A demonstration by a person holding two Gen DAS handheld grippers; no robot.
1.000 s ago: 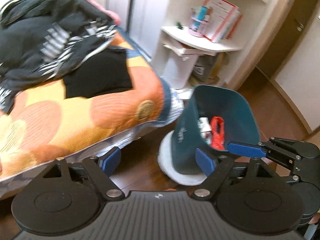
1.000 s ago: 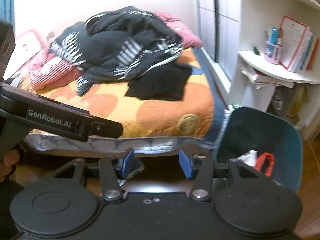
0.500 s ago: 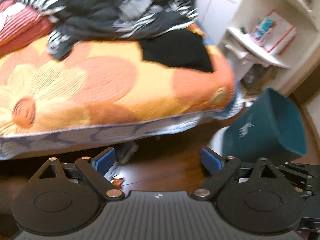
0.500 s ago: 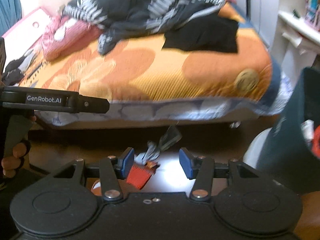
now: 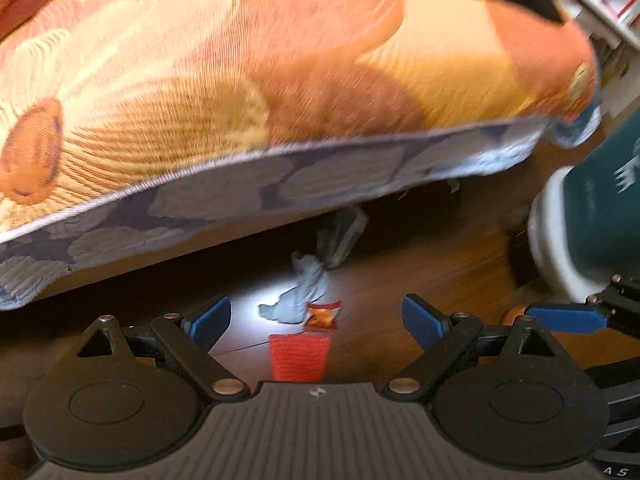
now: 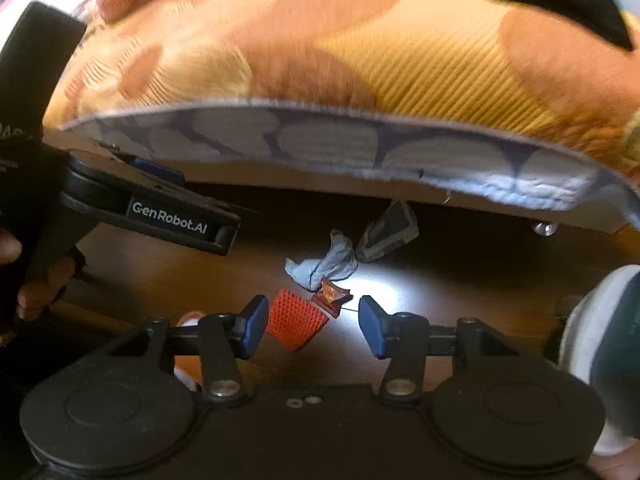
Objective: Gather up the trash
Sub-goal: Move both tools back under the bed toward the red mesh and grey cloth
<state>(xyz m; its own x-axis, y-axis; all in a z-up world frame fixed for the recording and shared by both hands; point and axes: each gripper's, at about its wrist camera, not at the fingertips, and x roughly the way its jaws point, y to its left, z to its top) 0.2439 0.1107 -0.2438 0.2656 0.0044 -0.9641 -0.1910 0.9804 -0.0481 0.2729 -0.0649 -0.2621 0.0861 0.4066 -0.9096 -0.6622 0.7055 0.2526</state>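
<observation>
Trash lies on the dark wood floor at the bed's edge: a red ridged piece (image 5: pixel 300 358) (image 6: pixel 296 322), a small orange wrapper (image 5: pixel 322 314) (image 6: pixel 332 294), a crumpled grey-blue tissue (image 5: pixel 298 294) (image 6: pixel 324 264) and a grey packet (image 5: pixel 342 234) (image 6: pixel 388 232) half under the bed. My left gripper (image 5: pixel 316 320) points down over the pile, open wide and holding nothing. My right gripper (image 6: pixel 313 326) is open too; the red piece shows between its jaws, close to the left pad, with no grip on it. The teal bin (image 5: pixel 608 216) (image 6: pixel 616 340) stands to the right.
The bed with its orange flowered quilt (image 5: pixel 280 80) (image 6: pixel 360 60) overhangs the floor just behind the trash. The bin sits on a white base (image 5: pixel 556 232). In the right wrist view the left gripper's body (image 6: pixel 172 216) and a hand (image 6: pixel 12 248) fill the left side.
Both grippers have dropped and tilted down from the bed top and bin toward the floor, so the trash now shows between the jaws. The left jaws stand wider than a second ago.
</observation>
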